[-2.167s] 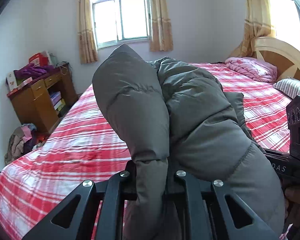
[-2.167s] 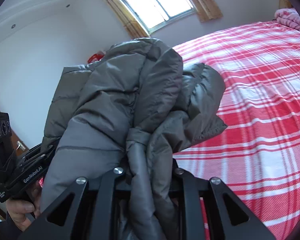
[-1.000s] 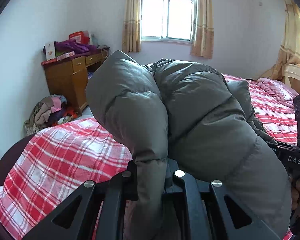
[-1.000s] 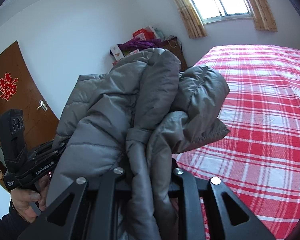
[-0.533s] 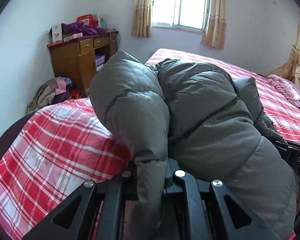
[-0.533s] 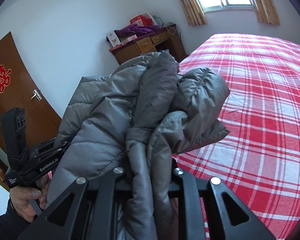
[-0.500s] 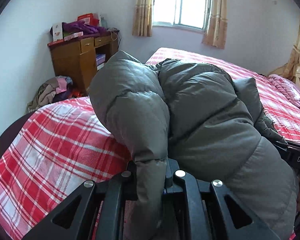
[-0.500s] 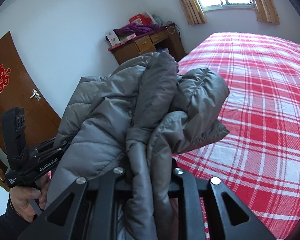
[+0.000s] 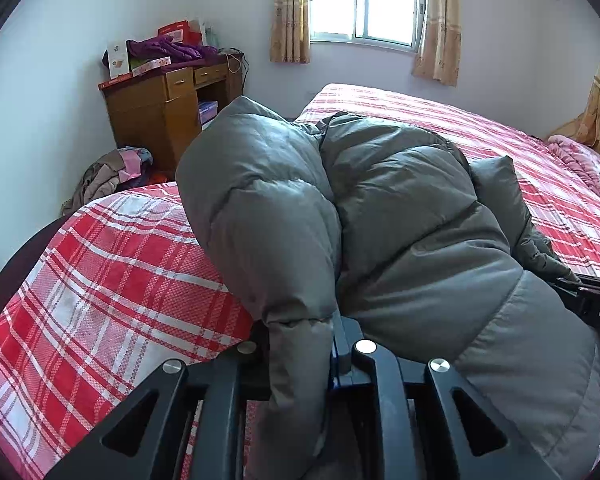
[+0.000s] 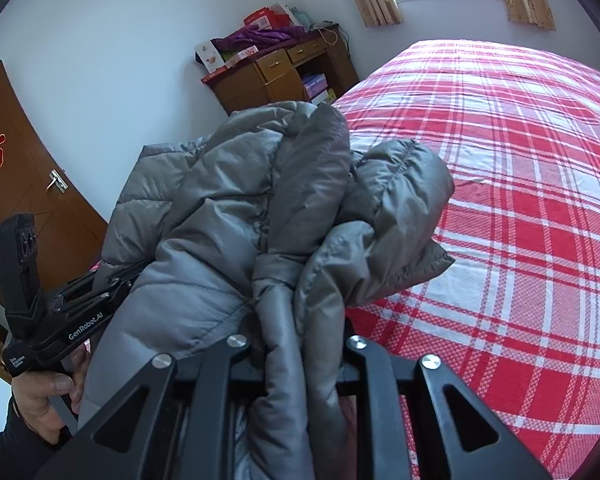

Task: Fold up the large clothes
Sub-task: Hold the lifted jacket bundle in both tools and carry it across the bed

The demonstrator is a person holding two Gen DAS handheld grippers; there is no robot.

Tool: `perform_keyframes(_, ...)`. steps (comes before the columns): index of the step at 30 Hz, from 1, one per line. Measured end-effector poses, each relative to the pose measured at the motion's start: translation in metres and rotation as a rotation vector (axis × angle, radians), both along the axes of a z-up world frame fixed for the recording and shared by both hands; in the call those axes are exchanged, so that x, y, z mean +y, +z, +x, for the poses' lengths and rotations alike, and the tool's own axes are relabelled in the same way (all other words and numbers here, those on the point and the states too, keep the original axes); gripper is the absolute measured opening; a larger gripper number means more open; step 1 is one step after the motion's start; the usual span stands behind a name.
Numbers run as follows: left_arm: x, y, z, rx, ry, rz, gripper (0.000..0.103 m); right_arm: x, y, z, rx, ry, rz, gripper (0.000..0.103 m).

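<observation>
grey puffer jacket (image 9: 400, 208) between both jaws (bunched, over the bed (image 9: 112, 280)) | left: easing, fabric pinched | right: clamped on fabric

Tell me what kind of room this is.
A home bedroom, by the look of it: a large bed under a red plaid sheet, a wooden desk piled with boxes and clothes against the wall, and a curtained window. Both grippers hold a grey puffer jacket.

Jacket (image 9: 400, 208) hides both claws' tips (bed's (image 9: 100, 280) far end cut off).
</observation>
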State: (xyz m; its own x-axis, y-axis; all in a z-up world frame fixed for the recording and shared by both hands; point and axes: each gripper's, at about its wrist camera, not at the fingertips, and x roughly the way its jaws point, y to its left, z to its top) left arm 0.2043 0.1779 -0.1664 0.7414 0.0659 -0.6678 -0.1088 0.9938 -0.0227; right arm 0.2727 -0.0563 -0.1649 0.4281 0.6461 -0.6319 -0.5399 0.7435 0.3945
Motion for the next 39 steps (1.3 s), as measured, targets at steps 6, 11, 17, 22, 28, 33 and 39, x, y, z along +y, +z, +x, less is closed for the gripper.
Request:
perform_keyframes(6, 0.002, -0.004, -0.002, -0.004, 0.013, 0.006, 0.024, 0.008, -0.001, 0.007, 0.01, 0.003, -0.006, 0.02)
perform_keyframes(11, 0.005, -0.009, -0.002, -0.005, 0.028, 0.007, 0.033, 0.011, -0.001, 0.01, 0.017, 0.007, -0.012, 0.02)
perform_keyframes(17, 0.013, -0.014, -0.002, -0.007, 0.046, -0.012, 0.047, 0.018, -0.006, 0.012, 0.024, 0.009, -0.021, 0.02)
perform_keyframes(22, 0.022, -0.019, 0.0, -0.001, 0.056, -0.059, 0.056, 0.018, -0.008, 0.014, 0.031, 0.006, -0.023, 0.021)
perform_keyframes(28, 0.028, -0.022, 0.002, 0.016, 0.092, -0.087, 0.071, 0.021, -0.013, 0.016, 0.041, -0.003, -0.03, 0.021)
perform_keyframes(33, 0.033, -0.025, 0.003, 0.027, 0.114, -0.104, 0.077, 0.029, -0.014, 0.016, 0.035, -0.002, -0.042, 0.022)
perform_keyframes(39, 0.035, -0.028, 0.006, 0.05, 0.147, -0.078, 0.085, 0.032, -0.016, 0.017, 0.032, -0.01, -0.06, 0.024)
